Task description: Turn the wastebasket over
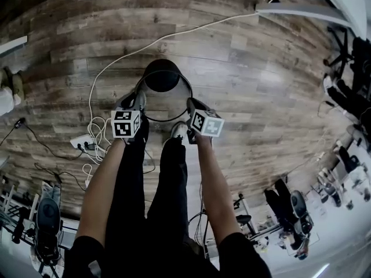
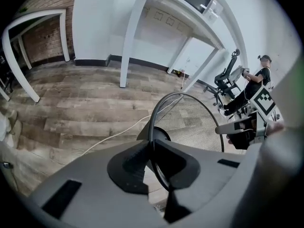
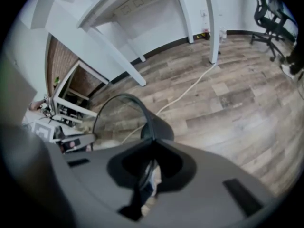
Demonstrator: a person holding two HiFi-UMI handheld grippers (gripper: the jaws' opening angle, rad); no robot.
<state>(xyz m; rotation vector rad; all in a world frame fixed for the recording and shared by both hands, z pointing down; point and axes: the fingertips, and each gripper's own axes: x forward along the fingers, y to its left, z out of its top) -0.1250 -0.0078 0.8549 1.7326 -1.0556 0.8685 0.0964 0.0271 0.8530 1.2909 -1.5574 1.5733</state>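
Black wire-mesh wastebasket [image 1: 161, 77] sits on the wood-plank floor [image 1: 261, 97], right in front of the person's dark-trousered legs [image 1: 168, 184]. From the head view we look into its round opening. The solid dark bottom shows toward the far side of the ring, and we can't tell whether it stands straight or leans.

Left gripper [image 1: 139, 100] is on the left side of the rim, and right gripper [image 1: 190, 104] is on the right side, about opposite. Both point steeply down.

In the left gripper view, the left gripper [image 2: 153, 148] has its tongs pinching the thin black rim wire, which runs up between the pads. The mesh wall [image 2: 194, 122] curves off to the right. The other gripper's marker cube [image 2: 263, 100] shows at the far edge.

In the right gripper view it's the same: the right gripper [image 3: 151, 148] has its tongs pinched on the rim wire, with the basket's dark bottom [image 3: 160, 127] just beyond the tips.

The black-and-white marker cubes [image 1: 126, 123] sit on top of each gripper, level with each other.

A white cable [image 1: 174, 36] loops across the floor beyond the basket and runs down to a white power strip [image 1: 81, 142] on the left. White table legs [image 2: 128, 46] stand in the background, well apart from the basket. A seated person [image 2: 260, 75] is at the far right of the left gripper view.
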